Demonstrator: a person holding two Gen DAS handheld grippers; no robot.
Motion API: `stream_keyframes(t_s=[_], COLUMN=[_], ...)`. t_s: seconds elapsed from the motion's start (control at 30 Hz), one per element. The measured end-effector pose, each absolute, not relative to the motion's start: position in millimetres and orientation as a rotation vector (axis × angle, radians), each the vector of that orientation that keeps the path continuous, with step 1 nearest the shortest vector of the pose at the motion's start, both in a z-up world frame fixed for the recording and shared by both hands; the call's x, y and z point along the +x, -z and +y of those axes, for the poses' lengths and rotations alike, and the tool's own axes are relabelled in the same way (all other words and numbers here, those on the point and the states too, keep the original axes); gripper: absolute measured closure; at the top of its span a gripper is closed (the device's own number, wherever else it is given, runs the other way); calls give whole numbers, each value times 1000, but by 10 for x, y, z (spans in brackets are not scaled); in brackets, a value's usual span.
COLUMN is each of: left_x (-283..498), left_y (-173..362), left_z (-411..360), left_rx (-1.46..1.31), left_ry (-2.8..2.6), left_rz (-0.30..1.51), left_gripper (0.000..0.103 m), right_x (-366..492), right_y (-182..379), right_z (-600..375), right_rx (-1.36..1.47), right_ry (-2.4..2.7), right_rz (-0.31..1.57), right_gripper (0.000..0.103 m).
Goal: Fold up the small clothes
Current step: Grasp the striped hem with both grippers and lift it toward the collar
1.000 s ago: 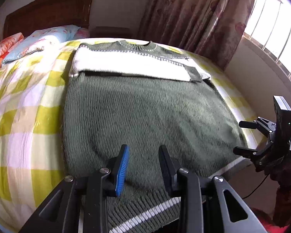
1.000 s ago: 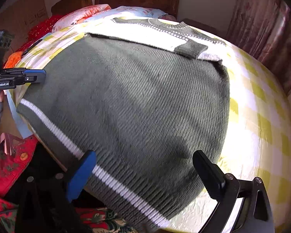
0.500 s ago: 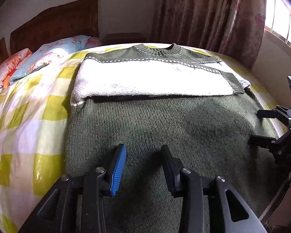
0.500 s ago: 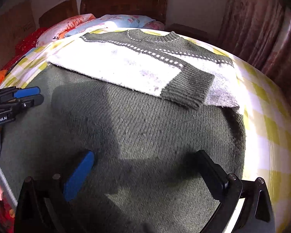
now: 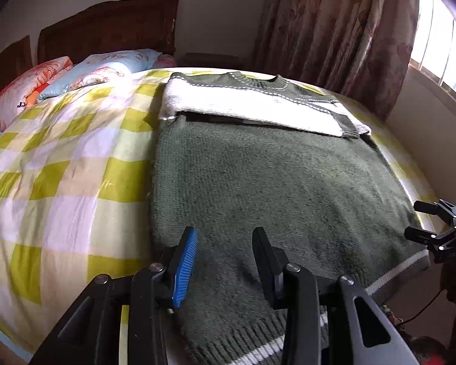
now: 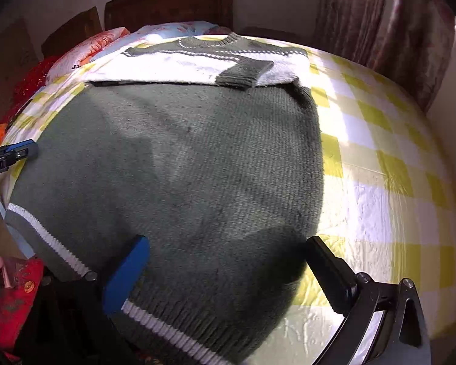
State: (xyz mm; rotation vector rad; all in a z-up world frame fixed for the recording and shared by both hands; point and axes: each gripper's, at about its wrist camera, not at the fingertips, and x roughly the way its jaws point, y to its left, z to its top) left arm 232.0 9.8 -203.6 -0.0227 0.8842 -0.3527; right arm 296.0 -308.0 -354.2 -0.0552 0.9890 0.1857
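- A green sweater (image 5: 276, 200) lay flat on the checked quilt (image 5: 60, 182), hem toward the cameras and collar at 12 o'clock.
- Its white sleeves (image 6: 194, 67) were folded across the chest, one dark cuff (image 6: 243, 74) on top.
- The left gripper (image 5: 225, 261) hung over the lower body of the sweater, jaws part-spread with nothing pinched between them.
- The right gripper (image 6: 225, 269) stood with jaws spread wide over the hem, its blue pad at 7 o'clock and its black pad at 5 o'clock; no fabric was pinched.
- Pillows (image 5: 76, 76) lay at 10 o'clock by the headboard (image 5: 112, 27); curtains (image 5: 334, 30) hung at 1 o'clock.
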Motion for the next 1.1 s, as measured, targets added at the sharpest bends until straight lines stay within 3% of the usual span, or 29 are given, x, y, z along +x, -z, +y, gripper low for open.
stream_keyframes(t_s=[0.13, 0.2, 0.67, 0.9, 1.1], left_x=[2155, 2225, 2386, 2945, 3173], left_y=[2287, 2480, 4143, 4888, 5242], left_z=[-448, -530, 281, 831, 685], left_rx=[173, 226, 27, -319, -447], left_ry=[434, 416, 392, 430, 486], left_rz=[877, 845, 842, 886, 931], left_gripper=[64, 61, 64, 64, 64], right_x=[2918, 2932, 2023, 1764, 1779], right_y=[3515, 3680, 3745, 3797, 3819], right_z=[-2447, -2227, -3163, -3569, -3482], right_rx=[-146, -260, -199, 171, 413], right_ry=[-314, -309, -223, -268, -375], right_rz=[901, 964, 1008, 966, 966], right_gripper=[0, 0, 0, 0, 0])
